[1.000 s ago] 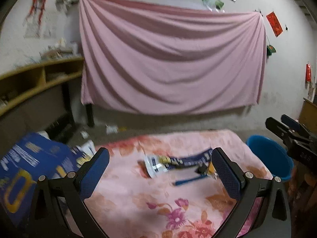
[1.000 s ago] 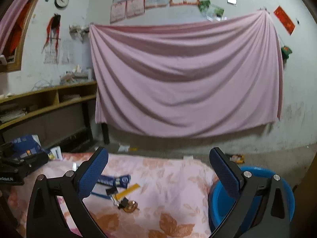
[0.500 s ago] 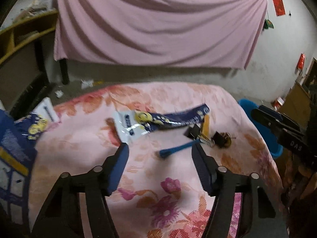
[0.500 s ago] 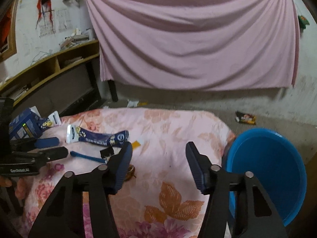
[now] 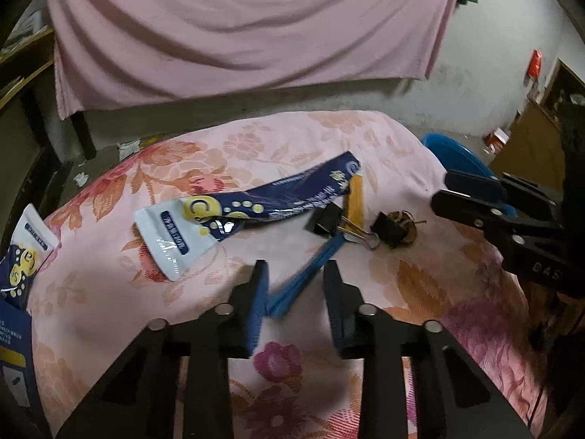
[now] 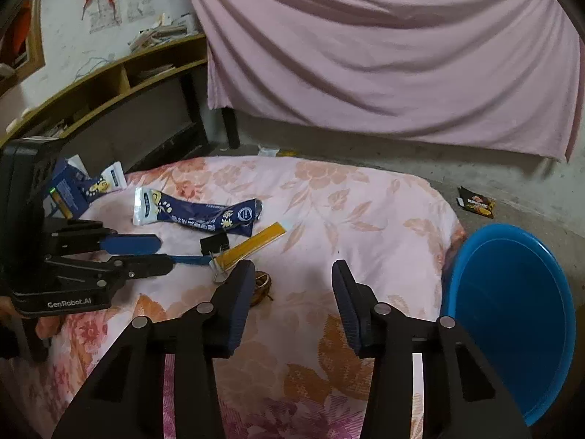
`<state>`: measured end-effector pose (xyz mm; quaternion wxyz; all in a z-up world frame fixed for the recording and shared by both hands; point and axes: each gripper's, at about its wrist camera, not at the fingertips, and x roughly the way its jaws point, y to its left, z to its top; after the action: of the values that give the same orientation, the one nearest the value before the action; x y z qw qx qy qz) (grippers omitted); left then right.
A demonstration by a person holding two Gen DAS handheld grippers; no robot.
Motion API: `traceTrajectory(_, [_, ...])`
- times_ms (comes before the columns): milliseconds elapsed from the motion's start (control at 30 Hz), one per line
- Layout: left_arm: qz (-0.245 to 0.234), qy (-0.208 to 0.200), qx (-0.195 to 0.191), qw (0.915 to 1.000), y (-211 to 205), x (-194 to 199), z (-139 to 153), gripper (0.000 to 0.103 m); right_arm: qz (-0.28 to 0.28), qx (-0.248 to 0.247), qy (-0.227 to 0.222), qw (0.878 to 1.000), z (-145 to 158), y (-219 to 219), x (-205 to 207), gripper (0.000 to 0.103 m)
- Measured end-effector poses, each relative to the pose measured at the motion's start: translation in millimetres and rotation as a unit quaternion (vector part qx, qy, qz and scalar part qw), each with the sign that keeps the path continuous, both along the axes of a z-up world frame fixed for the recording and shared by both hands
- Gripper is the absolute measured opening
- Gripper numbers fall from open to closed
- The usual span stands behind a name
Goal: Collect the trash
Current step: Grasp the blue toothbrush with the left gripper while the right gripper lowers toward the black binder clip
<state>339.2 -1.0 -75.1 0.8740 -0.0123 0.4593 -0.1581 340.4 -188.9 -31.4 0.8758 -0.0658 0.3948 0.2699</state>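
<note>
Trash lies scattered on the flowered bench (image 5: 109,292), where the left tongs (image 5: 296,281), parted, straddle a blue stick (image 5: 310,274) as if to pinch it, while the right tongs (image 6: 292,281) hover apart near the blue bin (image 6: 512,311).

Dim indoor light, fisheye-warped dark edges, slight motion blur.

My matt black plastic left gripper (image 5: 296,285) hangs over soft floral cloth (image 5: 365,135); the snack wrapper (image 5: 234,216) is glossy foil, the binder clip (image 5: 325,219) has shiny wire handles, and the blue basin (image 6: 512,303) is smooth plastic.
</note>
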Motion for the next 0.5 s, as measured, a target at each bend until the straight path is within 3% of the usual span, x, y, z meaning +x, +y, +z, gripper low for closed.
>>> traceTrajectory(200, [-0.026, -0.001, 0.014, 0.9996, -9.2, -5.2, -2.4, 0.004, 0.011, 0.005, 0.014, 1.0, -3.7, 1.2, 2.7, 0.041])
traceTrajectory(500, [0.031, -0.01, -0.02, 0.9993, 7.6, -19.7, 4.3, 0.003, 0.068, -0.027, 0.012, 0.997, -7.2, 32.0, -4.3, 0.036])
